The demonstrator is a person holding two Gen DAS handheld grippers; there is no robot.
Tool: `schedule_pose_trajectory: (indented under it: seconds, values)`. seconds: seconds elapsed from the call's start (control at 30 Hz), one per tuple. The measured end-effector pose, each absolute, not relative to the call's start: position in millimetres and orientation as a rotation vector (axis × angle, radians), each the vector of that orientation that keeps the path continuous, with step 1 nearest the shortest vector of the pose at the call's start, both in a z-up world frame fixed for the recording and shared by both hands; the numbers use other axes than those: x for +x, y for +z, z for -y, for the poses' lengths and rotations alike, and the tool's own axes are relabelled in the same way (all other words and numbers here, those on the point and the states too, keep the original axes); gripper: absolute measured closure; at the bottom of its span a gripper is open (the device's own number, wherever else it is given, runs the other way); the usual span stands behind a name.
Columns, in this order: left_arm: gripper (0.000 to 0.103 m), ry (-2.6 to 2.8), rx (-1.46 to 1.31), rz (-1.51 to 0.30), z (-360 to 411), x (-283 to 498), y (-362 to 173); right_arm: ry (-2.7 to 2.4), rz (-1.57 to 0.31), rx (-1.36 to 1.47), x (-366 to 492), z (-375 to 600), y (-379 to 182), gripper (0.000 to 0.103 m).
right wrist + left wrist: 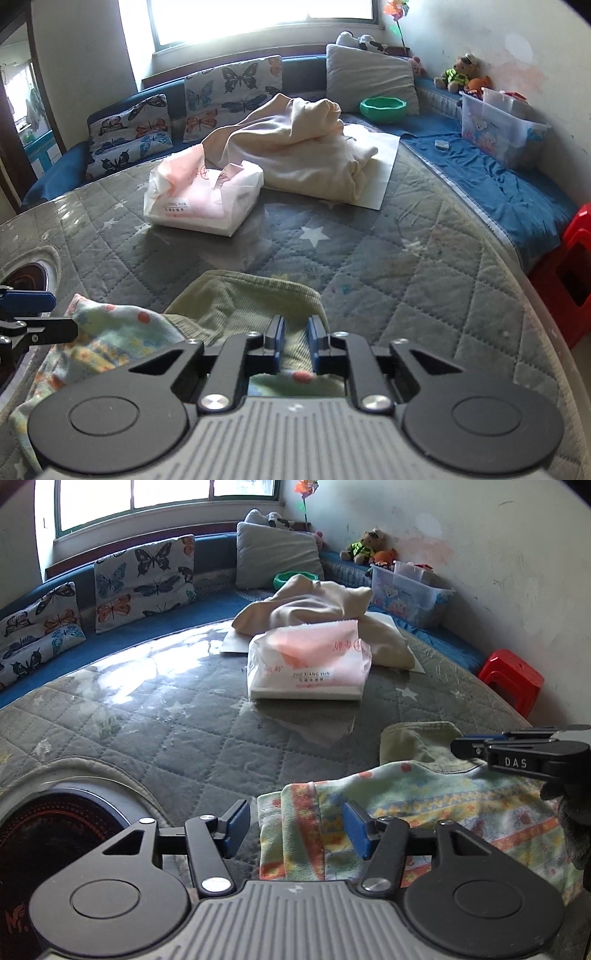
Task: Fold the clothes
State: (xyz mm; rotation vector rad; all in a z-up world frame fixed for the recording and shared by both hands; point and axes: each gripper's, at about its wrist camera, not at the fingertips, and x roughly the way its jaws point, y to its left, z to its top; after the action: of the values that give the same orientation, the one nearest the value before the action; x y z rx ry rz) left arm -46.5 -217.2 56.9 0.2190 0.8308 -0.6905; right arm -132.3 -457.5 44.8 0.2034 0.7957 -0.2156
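On quilted table, bag [308,668] reading "ZHU XIANG YUN"

We're looking into a lived-in home, a sitting room or child's room by the look of it: daylight is pouring through a window [258,14] onto a blue bench [207,605], butterfly cushions [144,579] are leaning along it, a teddy [364,546] is sitting by a toy bin [410,590], and a quilted mat [369,258] is covering the table.
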Motion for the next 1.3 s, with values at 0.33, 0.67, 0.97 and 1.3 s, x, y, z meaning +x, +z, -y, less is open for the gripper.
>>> schedule_pose_trajectory:
  seconds: [0.33, 0.67, 0.97, 1.3]
  values:
    - [0.089, -0.724, 0.193, -0.847, 221.0, -41.0, 52.1, -0.207, -0.764, 0.247, -134.9, 455.1, 50.2, 0.102]
    - [0.093, -0.747, 0.154, -0.809, 207.9, -47.9, 61.6, -0.162, -0.624, 0.258, -167.7, 448.9, 103.2, 0.102]
    - [0.087, -0.764, 0.150, -0.813, 206.2, -45.2, 59.9, -0.221, -0.789, 0.226, -130.6, 457.2, 53.1, 0.066]
    - [0.059, -0.759, 0.185, -0.812, 217.1, -42.6, 51.7, -0.203, -0.754, 0.216, -123.9, 456.2, 39.3, 0.092]
